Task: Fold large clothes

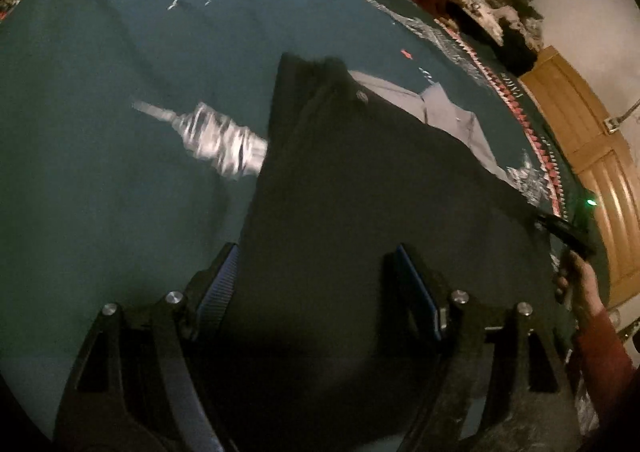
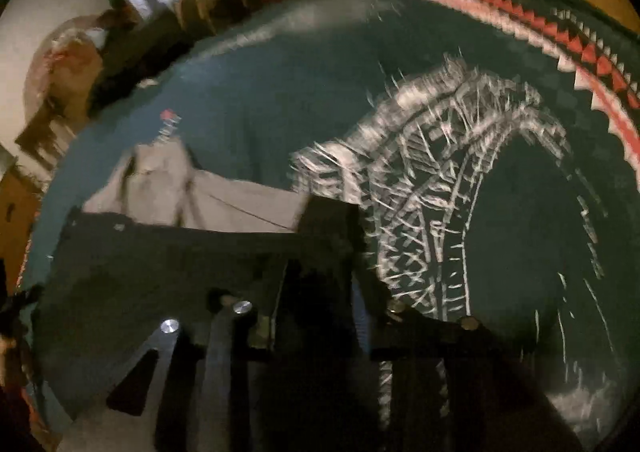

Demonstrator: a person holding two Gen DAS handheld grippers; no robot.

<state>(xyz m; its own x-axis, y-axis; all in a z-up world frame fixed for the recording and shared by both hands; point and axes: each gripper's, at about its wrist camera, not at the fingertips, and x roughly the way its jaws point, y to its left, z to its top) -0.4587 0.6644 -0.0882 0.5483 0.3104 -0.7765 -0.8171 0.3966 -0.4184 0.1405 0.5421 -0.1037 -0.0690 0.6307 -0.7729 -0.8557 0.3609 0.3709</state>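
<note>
A dark garment (image 1: 360, 192) lies spread on a teal printed cover (image 1: 100, 132). A grey part (image 1: 452, 120) of the garment shows at its far edge. My left gripper (image 1: 313, 252) hovers just above the dark cloth, jaws wide open with nothing gripped. My right gripper (image 1: 568, 230) is at the garment's right edge, held by a hand (image 1: 588, 288). In the right wrist view the right gripper (image 2: 320, 276) has its fingers a narrow gap apart, with the dark garment (image 2: 160, 260) lying under and between them. The grey part (image 2: 224, 200) lies beyond.
The teal cover (image 2: 260, 112) has white tower and roller-coaster prints and a red-and-white toothed border (image 2: 580, 48). A heap of clothes (image 1: 492, 0) lies past its far edge. A wooden door (image 1: 592, 156) and a pale wall stand to the right.
</note>
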